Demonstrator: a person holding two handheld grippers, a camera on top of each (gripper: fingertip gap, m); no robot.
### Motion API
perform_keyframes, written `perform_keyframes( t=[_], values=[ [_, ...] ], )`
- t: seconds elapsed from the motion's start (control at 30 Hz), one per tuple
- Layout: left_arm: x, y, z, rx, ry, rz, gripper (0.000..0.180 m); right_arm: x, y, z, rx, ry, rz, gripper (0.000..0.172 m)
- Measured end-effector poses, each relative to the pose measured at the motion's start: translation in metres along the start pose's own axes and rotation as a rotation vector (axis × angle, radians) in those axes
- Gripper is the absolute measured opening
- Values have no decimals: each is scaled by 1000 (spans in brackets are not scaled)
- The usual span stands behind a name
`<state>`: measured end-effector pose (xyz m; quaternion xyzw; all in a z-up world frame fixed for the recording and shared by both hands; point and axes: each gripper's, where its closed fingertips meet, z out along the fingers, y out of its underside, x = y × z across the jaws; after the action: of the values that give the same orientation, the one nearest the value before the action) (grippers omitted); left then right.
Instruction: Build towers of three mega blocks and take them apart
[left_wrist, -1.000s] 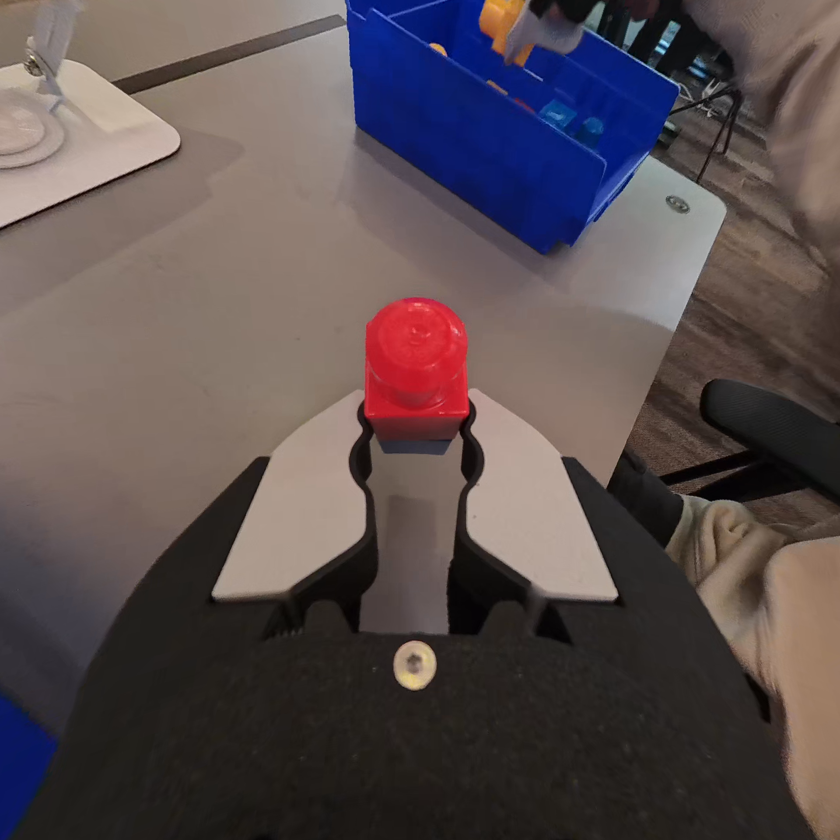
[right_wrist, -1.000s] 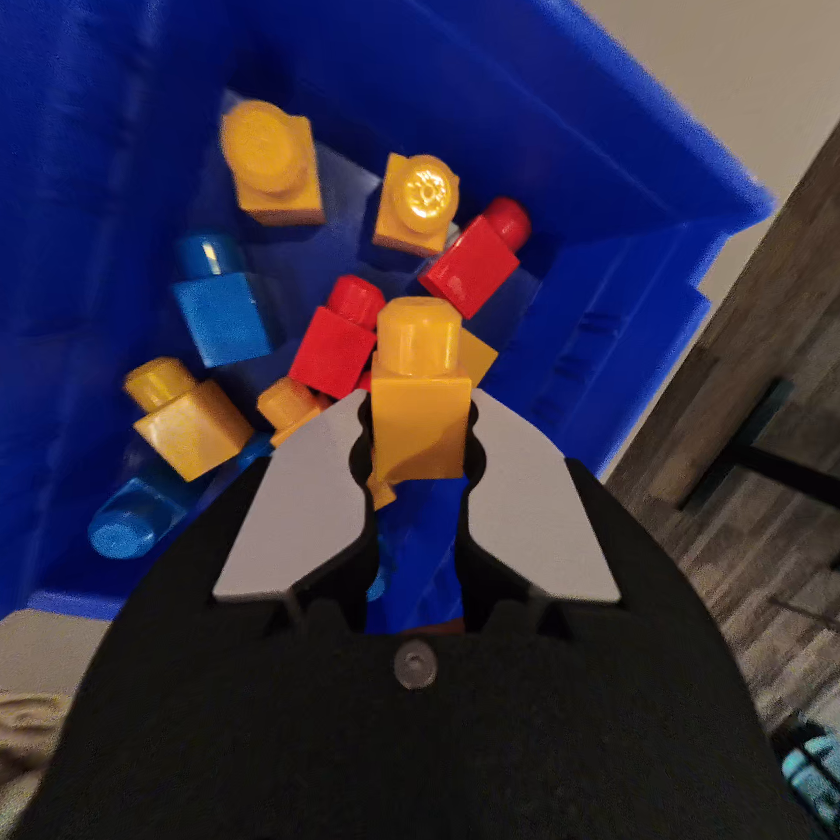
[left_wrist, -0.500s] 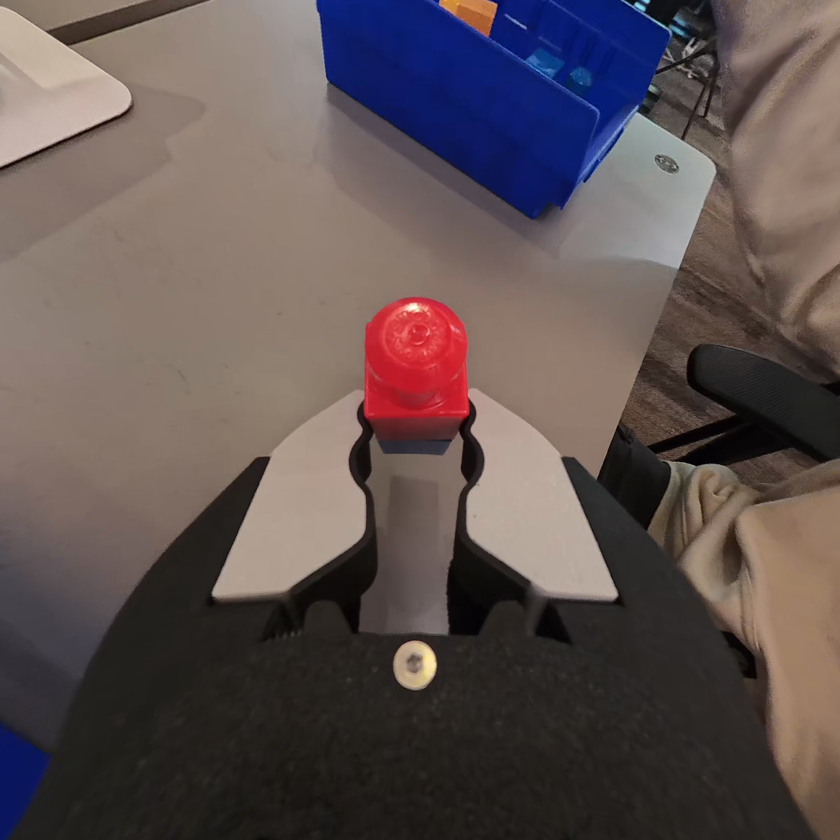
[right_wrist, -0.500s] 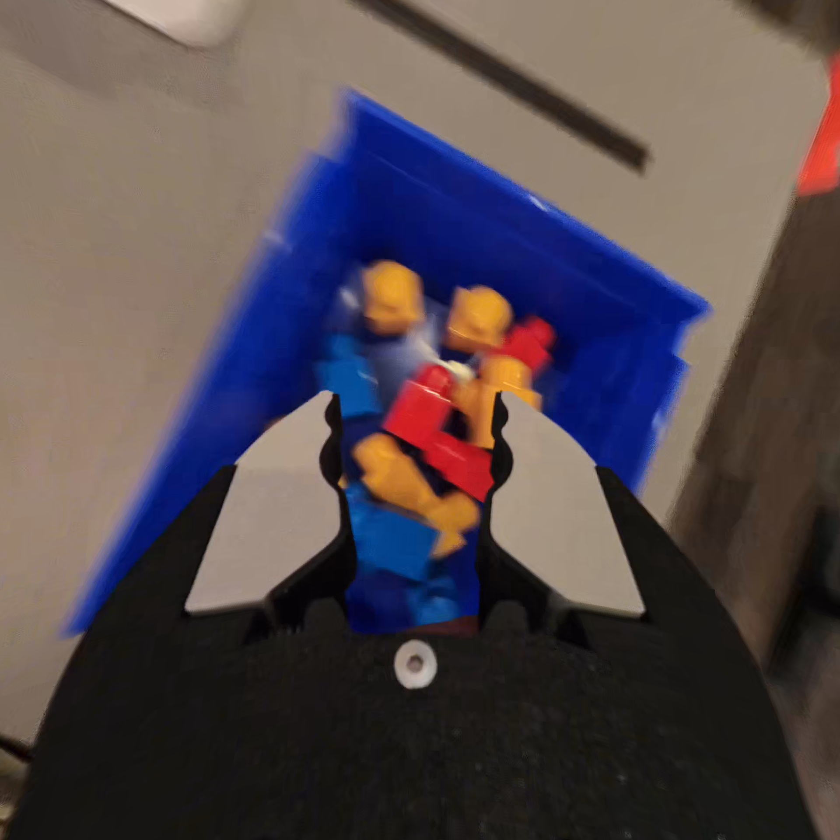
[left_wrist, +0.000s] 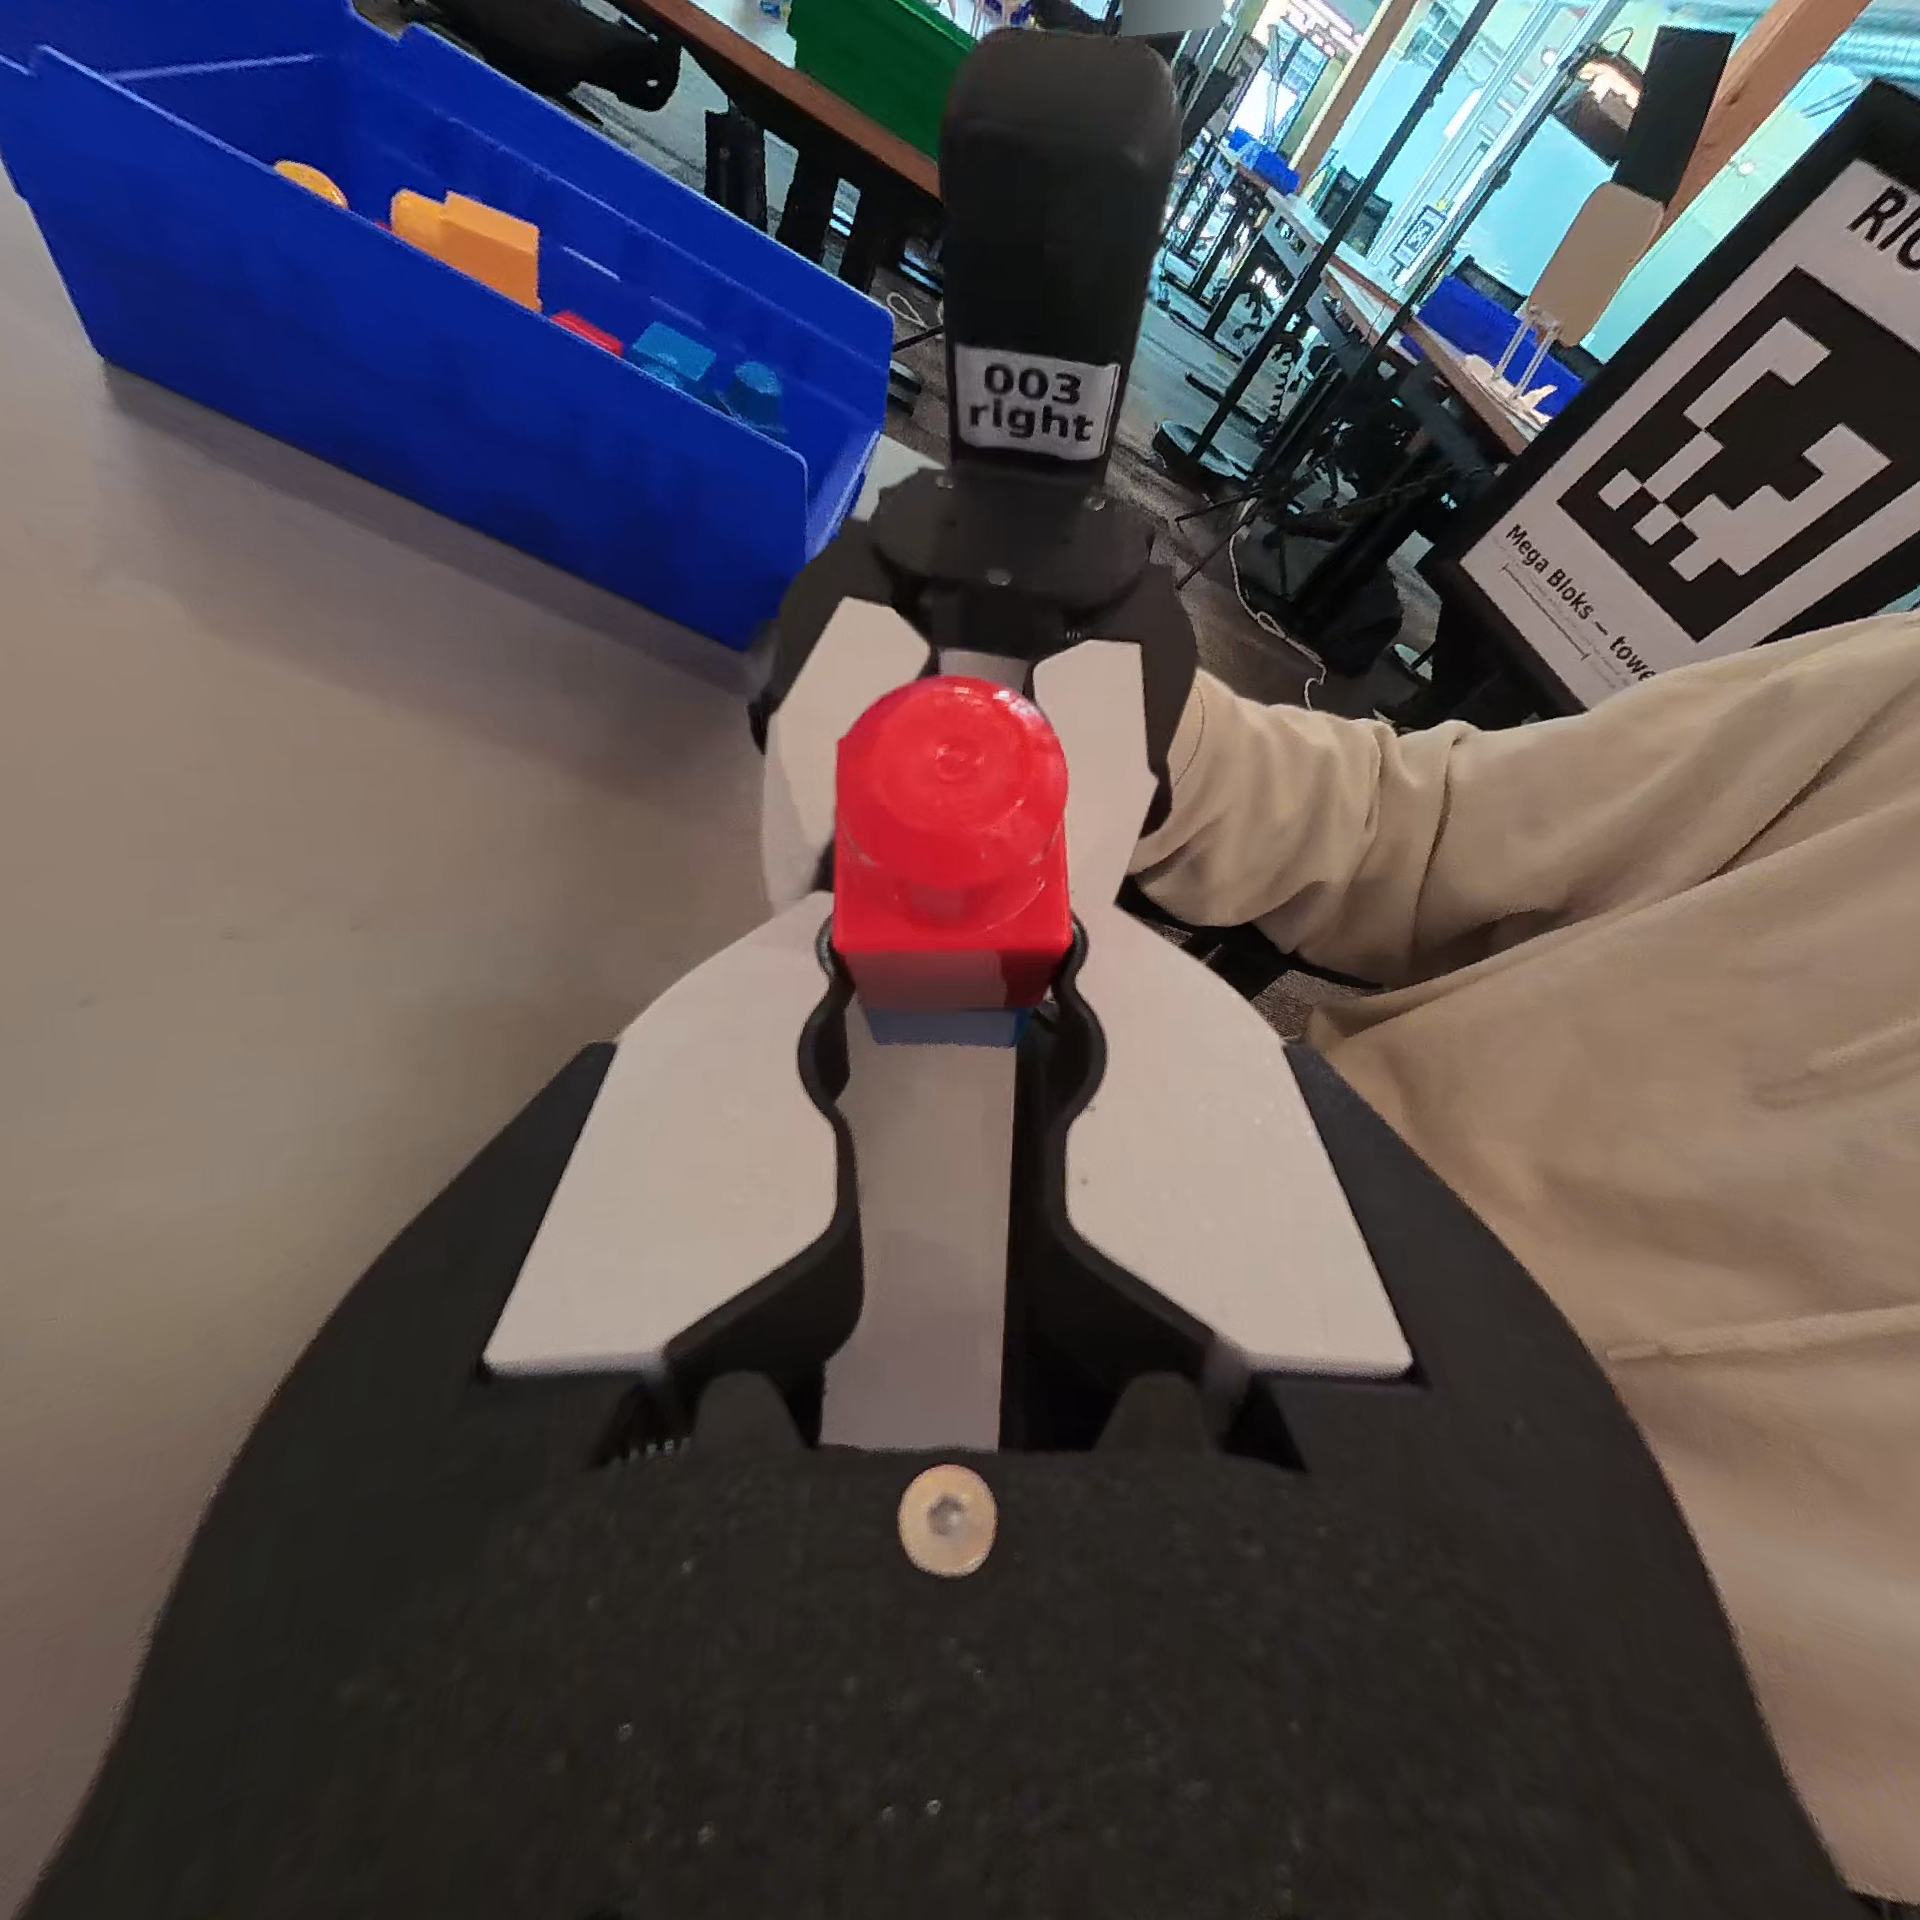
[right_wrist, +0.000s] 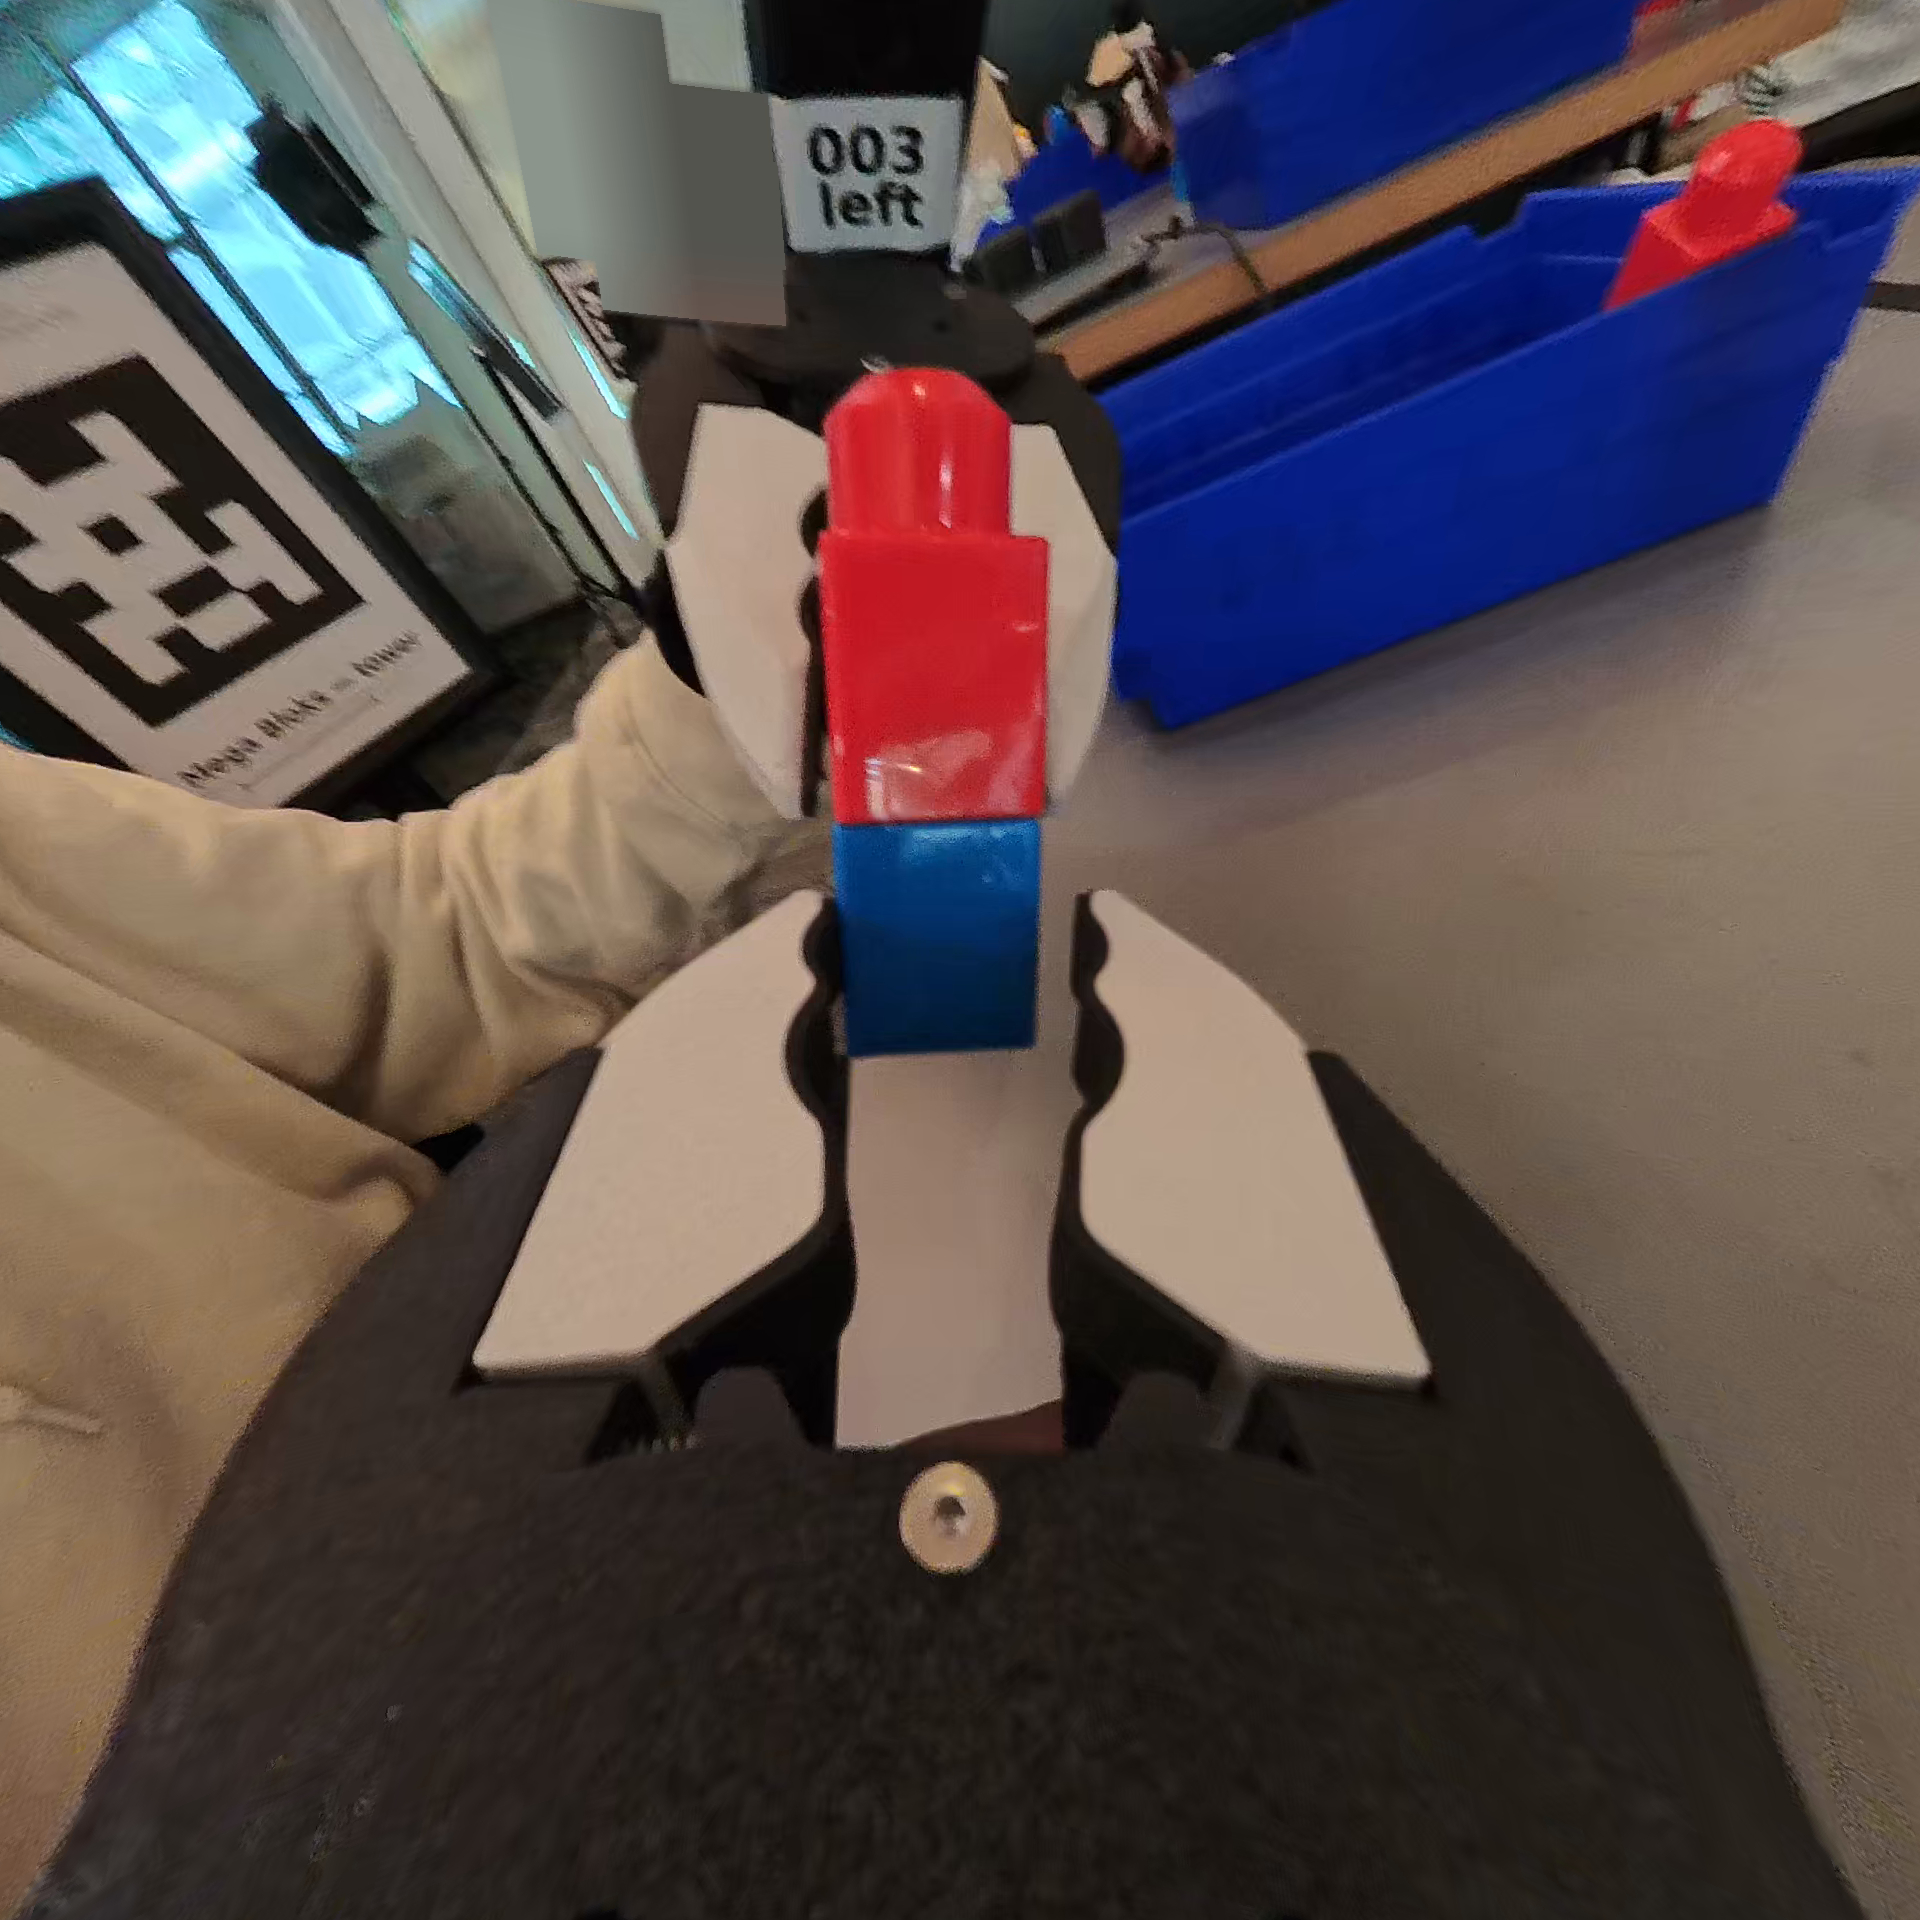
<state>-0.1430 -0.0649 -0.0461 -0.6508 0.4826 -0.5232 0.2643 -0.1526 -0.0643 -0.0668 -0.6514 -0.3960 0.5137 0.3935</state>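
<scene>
Right wrist view: two-block stack, red block (right_wrist: 935, 665) on blue block (right_wrist: 940, 940), held above the table (right_wrist: 1507, 935). Left gripper (left_wrist: 951, 966) is clamped on the red block, pads pressing both sides. Right gripper (right_wrist: 951, 935) is part open around the blue block; one finger touches, the other stands clear.

Step, judged: disassembly. Next: close right gripper on blue, pull apart w/o twisting.

Blue bin (left_wrist: 499, 416) holds loose orange, red and blue blocks; a second blue bin (right_wrist: 1455, 499) holds a red block.
</scene>
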Motion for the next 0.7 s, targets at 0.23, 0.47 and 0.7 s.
perform_keyframes(
  t=[0.23,0.47,0.7],
  values=[
    [-1,7,7,-6,0,-3,36,-4,13,3,-23,-17,8,37],
    [7,-48,-62,257,-32,2,36,1,44,-21,-129,45,37,37],
    [-19,-8,-56,-16,-361,93,36,33,-14,-142,-84,463,-11,37]
  ],
)
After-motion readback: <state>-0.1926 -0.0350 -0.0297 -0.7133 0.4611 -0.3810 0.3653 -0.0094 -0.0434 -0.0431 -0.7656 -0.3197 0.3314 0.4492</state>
